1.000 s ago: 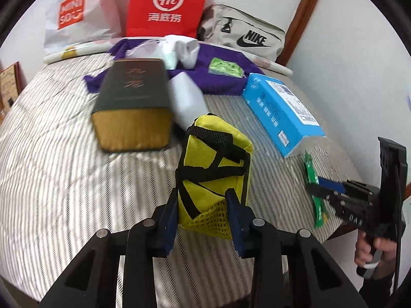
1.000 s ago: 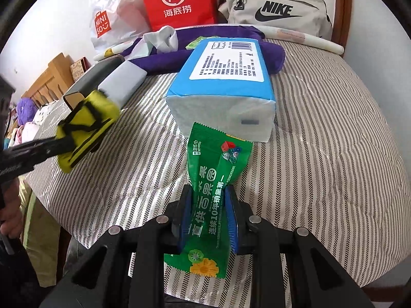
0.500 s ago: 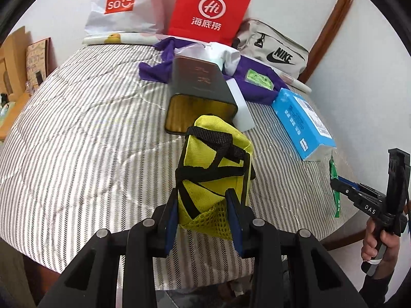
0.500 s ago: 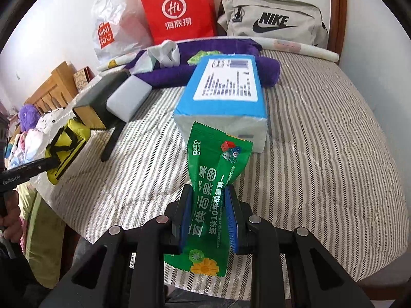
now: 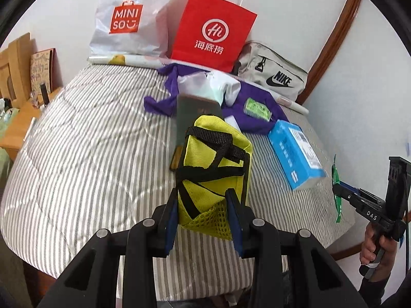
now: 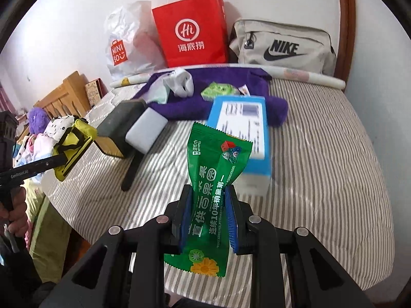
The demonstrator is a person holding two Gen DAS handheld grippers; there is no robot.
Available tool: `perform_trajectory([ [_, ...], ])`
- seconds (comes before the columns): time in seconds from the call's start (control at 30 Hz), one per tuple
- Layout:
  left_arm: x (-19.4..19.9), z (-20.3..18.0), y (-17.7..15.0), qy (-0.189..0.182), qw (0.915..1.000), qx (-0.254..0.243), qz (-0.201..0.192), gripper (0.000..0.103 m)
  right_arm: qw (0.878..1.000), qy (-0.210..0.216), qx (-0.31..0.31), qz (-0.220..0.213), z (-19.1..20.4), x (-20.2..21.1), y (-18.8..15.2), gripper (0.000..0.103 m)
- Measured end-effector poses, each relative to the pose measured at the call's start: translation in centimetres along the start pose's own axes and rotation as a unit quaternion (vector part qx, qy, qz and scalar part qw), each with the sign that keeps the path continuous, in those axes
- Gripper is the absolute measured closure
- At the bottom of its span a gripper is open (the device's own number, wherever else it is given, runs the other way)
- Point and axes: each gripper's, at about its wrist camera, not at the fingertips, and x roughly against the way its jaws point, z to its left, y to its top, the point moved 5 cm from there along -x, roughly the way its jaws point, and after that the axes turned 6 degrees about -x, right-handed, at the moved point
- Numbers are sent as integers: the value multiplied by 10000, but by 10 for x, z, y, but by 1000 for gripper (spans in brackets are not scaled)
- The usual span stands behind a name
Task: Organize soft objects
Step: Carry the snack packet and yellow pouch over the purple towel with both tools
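My left gripper [image 5: 203,200] is shut on a yellow pouch with black straps [image 5: 213,164] and holds it up above the near edge of the striped bed [image 5: 84,154]. My right gripper [image 6: 208,202] is shut on a green wet-wipes packet [image 6: 213,179], held upright above the bed's near edge. The pouch also shows in the right wrist view [image 6: 73,147] at the left. The packet shows edge-on at the right in the left wrist view [image 5: 337,190].
On the bed lie a blue tissue pack [image 6: 244,128], a dark box with gold edge [image 6: 115,131], a pale grey pack [image 6: 146,131], a purple cloth [image 6: 223,95] with a small green item [image 6: 218,89]. Red bag [image 5: 213,30], Miniso bag [image 5: 128,20], Nike bag [image 6: 282,46] stand behind.
Both grippers have pulled back and up from the bed with their loads; more of the bed and the bags shows now. The pouch has moved off to the left, away from the packet.
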Motion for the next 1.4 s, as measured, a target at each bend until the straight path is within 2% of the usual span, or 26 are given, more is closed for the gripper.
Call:
perform_trajectory([
  [0.43, -6, 1, 49, 170, 9997, -27, -177, 70, 9999, 133, 70, 17, -7, -17, 53, 78],
  [0.9, -28, 2, 101, 181, 9993, -43, -313, 70, 9998, 95, 174, 34, -12, -40, 103, 78],
  [1.4, -70, 4, 145, 14, 9999, -67, -125, 70, 9999, 4, 148, 17, -19, -75, 152, 78],
])
